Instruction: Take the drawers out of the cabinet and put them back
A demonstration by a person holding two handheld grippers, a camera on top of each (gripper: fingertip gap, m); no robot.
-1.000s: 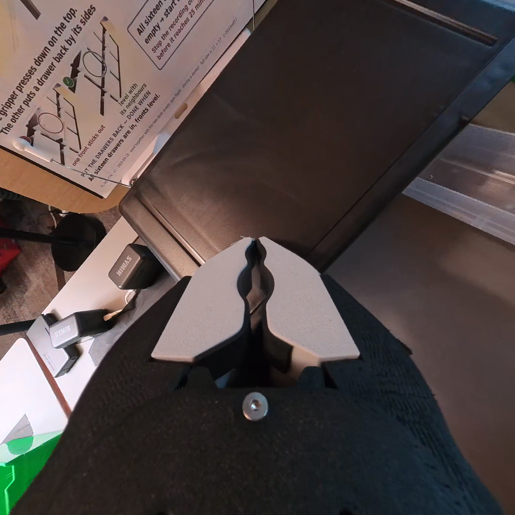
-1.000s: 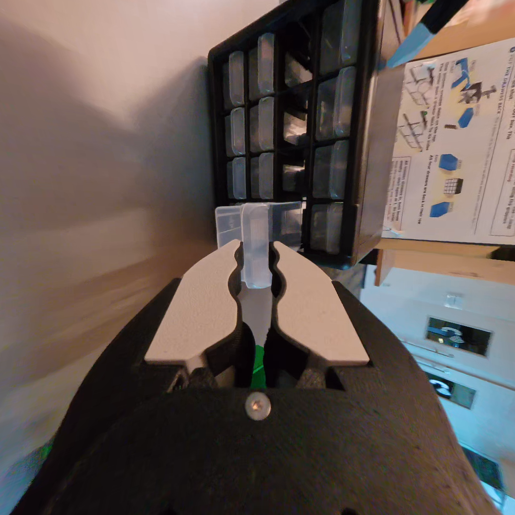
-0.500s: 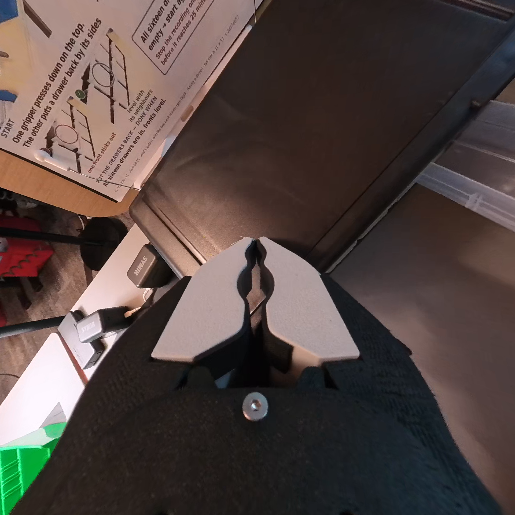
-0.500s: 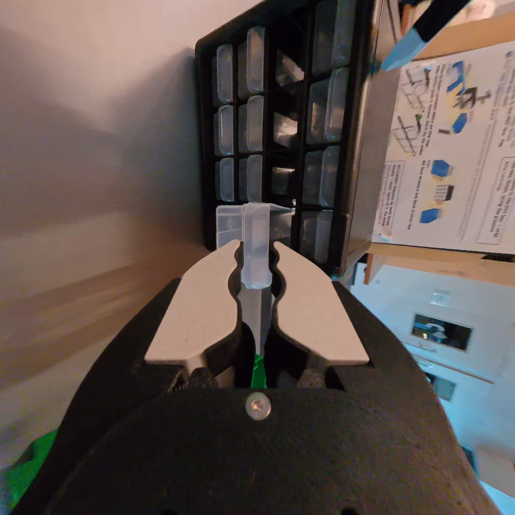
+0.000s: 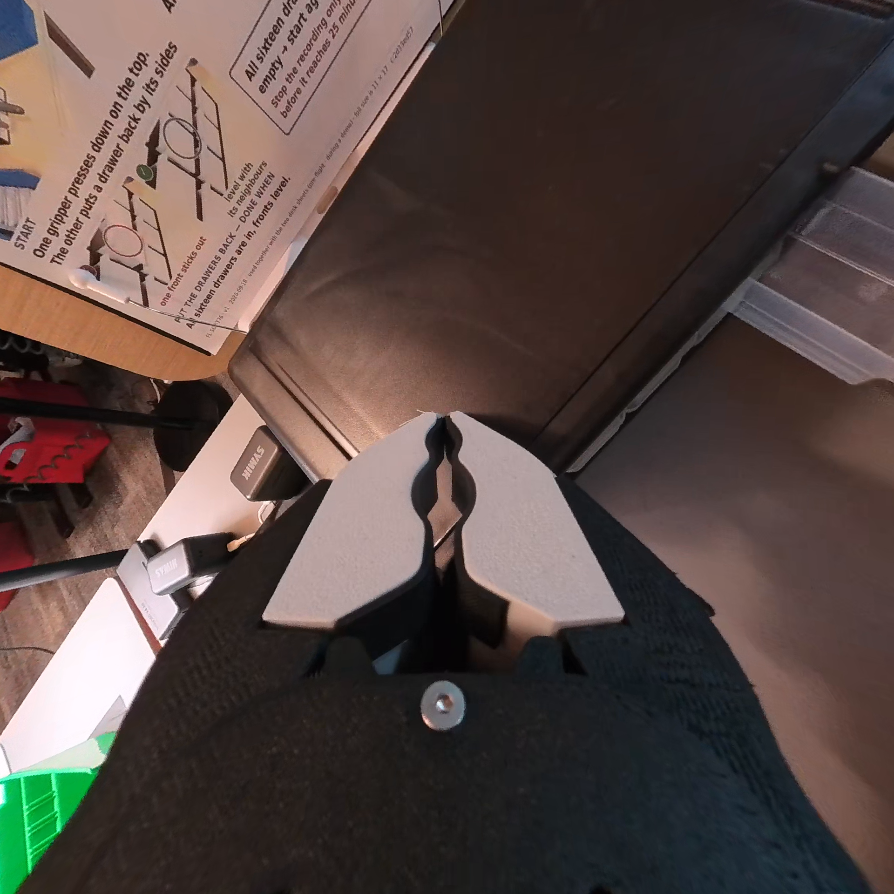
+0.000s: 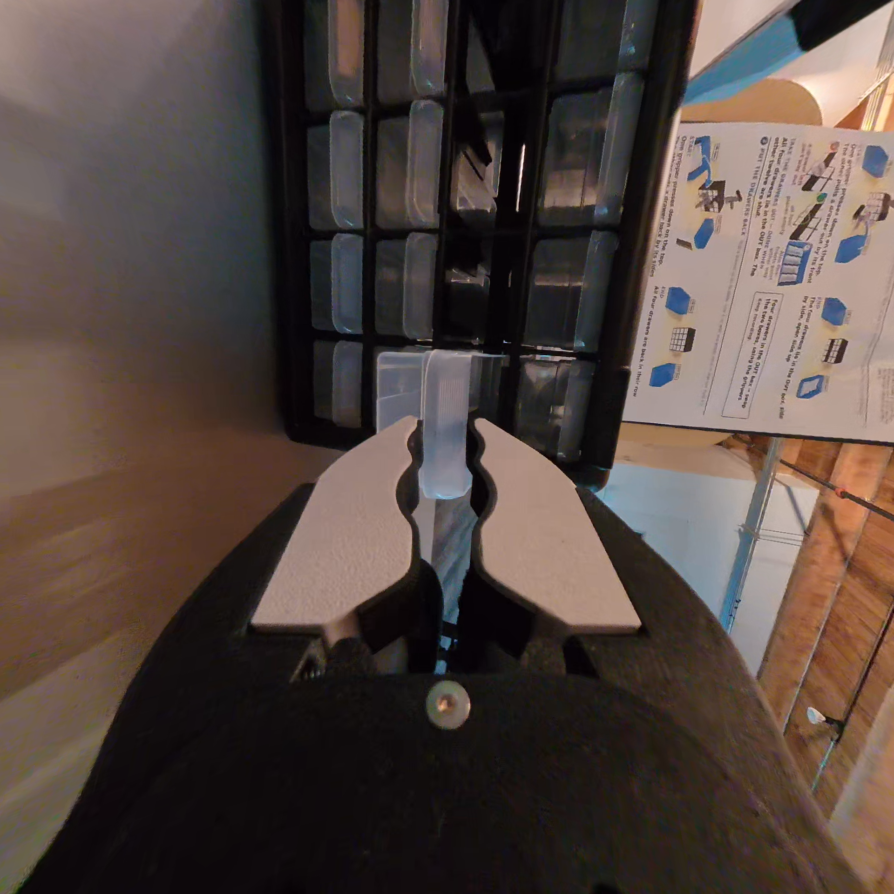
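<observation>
In the right wrist view the black cabinet (image 6: 648, 242) fills the middle, with several clear drawers (image 6: 346, 174) in their slots and one column of slots open and dark. My right gripper (image 6: 443, 423) is shut on the front tab of a clear drawer (image 6: 401, 387), which sits at the mouth of an end slot. In the left wrist view my left gripper (image 5: 442, 418) is shut and empty, its tips over the cabinet's dark top panel (image 5: 556, 217) near an edge. A clear drawer (image 5: 832, 285) sticks out past that edge.
A printed instruction sheet lies beside the cabinet on the wooden desk, in both the left (image 5: 145, 145) and the right (image 6: 774, 271) wrist view. Grey power adapters (image 5: 256, 467) and a green bin (image 5: 43, 812) sit at the left. A plain wall (image 6: 121, 242) flanks the cabinet.
My right gripper has carried the drawer closer to the cabinet, up to the slot mouth. The left view has shifted slightly, and the clear drawer shows larger at its right.
</observation>
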